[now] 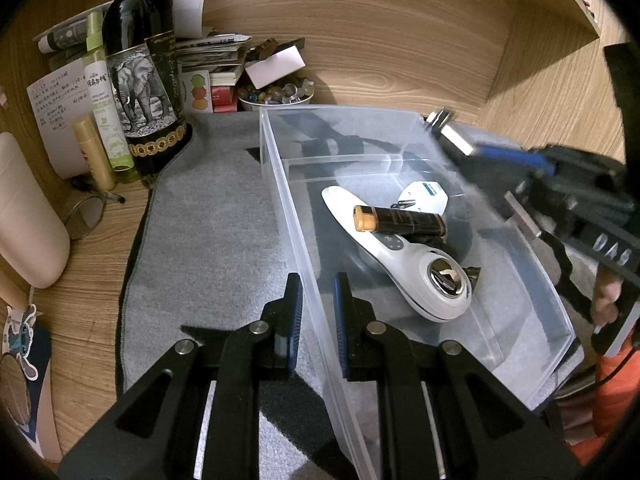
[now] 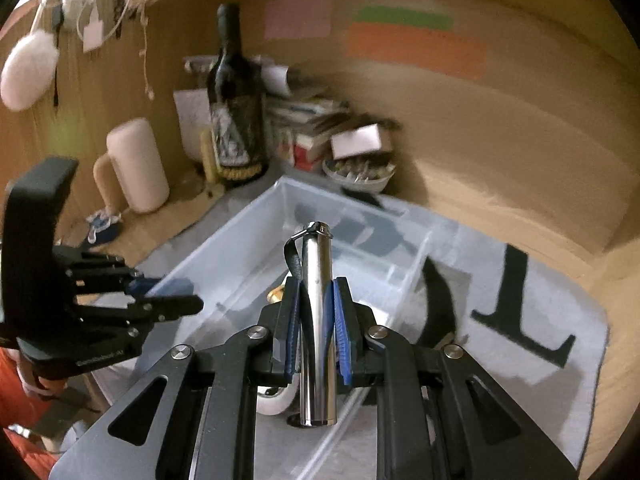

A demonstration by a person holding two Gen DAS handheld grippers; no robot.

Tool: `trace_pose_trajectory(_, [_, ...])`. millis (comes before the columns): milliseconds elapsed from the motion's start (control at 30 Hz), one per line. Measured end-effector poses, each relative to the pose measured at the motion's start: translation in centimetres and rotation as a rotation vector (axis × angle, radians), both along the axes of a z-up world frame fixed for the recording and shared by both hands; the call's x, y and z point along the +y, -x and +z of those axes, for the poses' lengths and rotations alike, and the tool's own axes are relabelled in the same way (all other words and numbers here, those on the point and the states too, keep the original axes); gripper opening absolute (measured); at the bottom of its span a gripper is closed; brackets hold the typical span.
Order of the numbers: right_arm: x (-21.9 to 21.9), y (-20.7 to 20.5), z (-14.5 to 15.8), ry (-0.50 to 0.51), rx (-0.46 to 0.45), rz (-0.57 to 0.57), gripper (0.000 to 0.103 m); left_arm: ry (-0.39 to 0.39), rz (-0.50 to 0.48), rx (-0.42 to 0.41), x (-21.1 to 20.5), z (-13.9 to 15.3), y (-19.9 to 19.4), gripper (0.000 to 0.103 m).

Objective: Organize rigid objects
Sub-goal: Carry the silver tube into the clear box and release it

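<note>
A clear plastic bin (image 1: 280,168) stands on a grey mat (image 1: 208,224). In it lie a white handheld device (image 1: 404,264), a dark tube with an orange cap (image 1: 400,221) across it, and a small white tag (image 1: 424,194). My left gripper (image 1: 318,300) straddles the bin's left wall, its jaws a narrow gap apart around the wall. My right gripper (image 2: 318,300) is shut on a silver metal cylinder (image 2: 318,320) with a black strap and holds it above the bin (image 2: 224,248). It shows blurred at the right in the left wrist view (image 1: 452,132).
At the back left stand a dark wine bottle (image 1: 140,72), a green spray bottle (image 1: 106,96), a yellow tube (image 1: 94,152), a bowl of marbles (image 1: 276,94) and stacked papers (image 1: 212,52). A cream cylinder (image 1: 24,216) stands left. Wooden walls enclose the desk.
</note>
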State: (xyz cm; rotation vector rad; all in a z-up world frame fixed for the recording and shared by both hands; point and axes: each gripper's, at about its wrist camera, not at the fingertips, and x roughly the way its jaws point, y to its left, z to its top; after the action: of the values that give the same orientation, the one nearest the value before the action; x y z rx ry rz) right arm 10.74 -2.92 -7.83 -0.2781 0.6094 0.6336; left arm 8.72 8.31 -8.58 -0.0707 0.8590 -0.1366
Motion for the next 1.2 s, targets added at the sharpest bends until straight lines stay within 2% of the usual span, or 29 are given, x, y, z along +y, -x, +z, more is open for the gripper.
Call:
trace_pose_trajectory(400, [1.9, -1.0, -2.8, 0.106, 0.073, 0.028, 0.015, 0.001, -0.001, -0.001, 0.0, 0.0, 0.0, 0.014])
trace_pose_trajectory(533, [2.1, -1.1, -3.1, 0.103, 0.098, 0.035, 0.015, 0.001, -0.001, -0.001, 0.0, 0.0, 0.0, 0.014])
trace_pose_trajectory(733, [1.8, -0.8, -2.6, 0.099, 0.079, 0.022, 0.016, 0.001, -0.001, -0.002, 0.0, 0.0, 0.0, 0.014])
trace_pose_trajectory(867, [1.6, -0.5, -2.3, 0.094, 0.065, 0.017, 0.024, 0.001, -0.001, -0.002, 0.0, 0.0, 0.0, 0.014])
trace_pose_trajectory(1067, [1.1, -0.2, -1.3, 0.077, 0.033, 0.006, 0.030, 0.001, -0.001, -0.002, 0.0, 0.0, 0.0, 0.014])
trace_pose_trajectory(1200, [0.3, 0.0, -0.2, 0.052, 0.003, -0.019, 0.044, 0.000, -0.001, -0.002, 0.0, 0.0, 0.0, 0.014])
